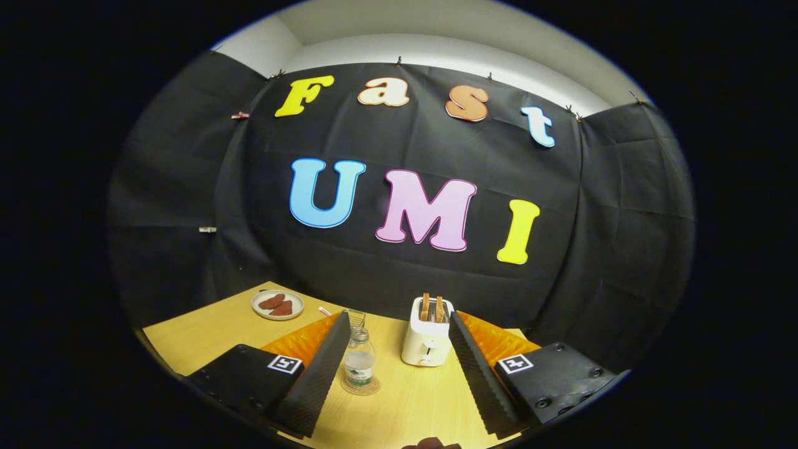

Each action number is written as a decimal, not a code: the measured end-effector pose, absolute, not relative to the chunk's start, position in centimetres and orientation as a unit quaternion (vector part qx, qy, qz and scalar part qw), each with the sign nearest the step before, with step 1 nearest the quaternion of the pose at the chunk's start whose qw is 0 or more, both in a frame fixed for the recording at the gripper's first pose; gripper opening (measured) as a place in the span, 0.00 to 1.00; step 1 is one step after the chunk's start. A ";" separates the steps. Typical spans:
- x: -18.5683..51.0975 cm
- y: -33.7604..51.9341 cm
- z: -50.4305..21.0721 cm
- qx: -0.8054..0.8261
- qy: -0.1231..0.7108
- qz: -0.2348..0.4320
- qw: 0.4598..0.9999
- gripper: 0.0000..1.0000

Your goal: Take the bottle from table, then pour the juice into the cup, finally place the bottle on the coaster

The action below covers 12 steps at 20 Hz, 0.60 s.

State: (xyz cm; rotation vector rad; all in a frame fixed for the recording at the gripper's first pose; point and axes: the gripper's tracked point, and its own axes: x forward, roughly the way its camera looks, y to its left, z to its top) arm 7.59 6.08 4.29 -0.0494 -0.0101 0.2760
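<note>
Gripper (399,368) fingers spread open, empty; bottle (360,362) upright on coaster (360,388) at 11 o'clock between them.

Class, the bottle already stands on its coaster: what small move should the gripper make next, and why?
Probably draw the gripper straight back. Its fingers are open, and the bottle stands upright on the coaster between them, close beside one finger but not gripped. A sideways move might knock it over.

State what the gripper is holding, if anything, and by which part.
Nothing is held. The gripper is open, its fingers apart; the bottle stands on the coaster between them, near one finger, ungrasped.
</note>
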 end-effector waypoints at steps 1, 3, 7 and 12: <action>6.5 5.4 4.7 -0.015 -0.005 0.137 0.990 0.97; 3.6 5.5 5.7 -0.005 -0.017 0.141 0.990 0.97; -0.3 3.6 7.9 0.007 -0.052 0.160 0.986 0.98; -3.4 1.1 7.5 0.039 -0.045 0.162 0.985 0.97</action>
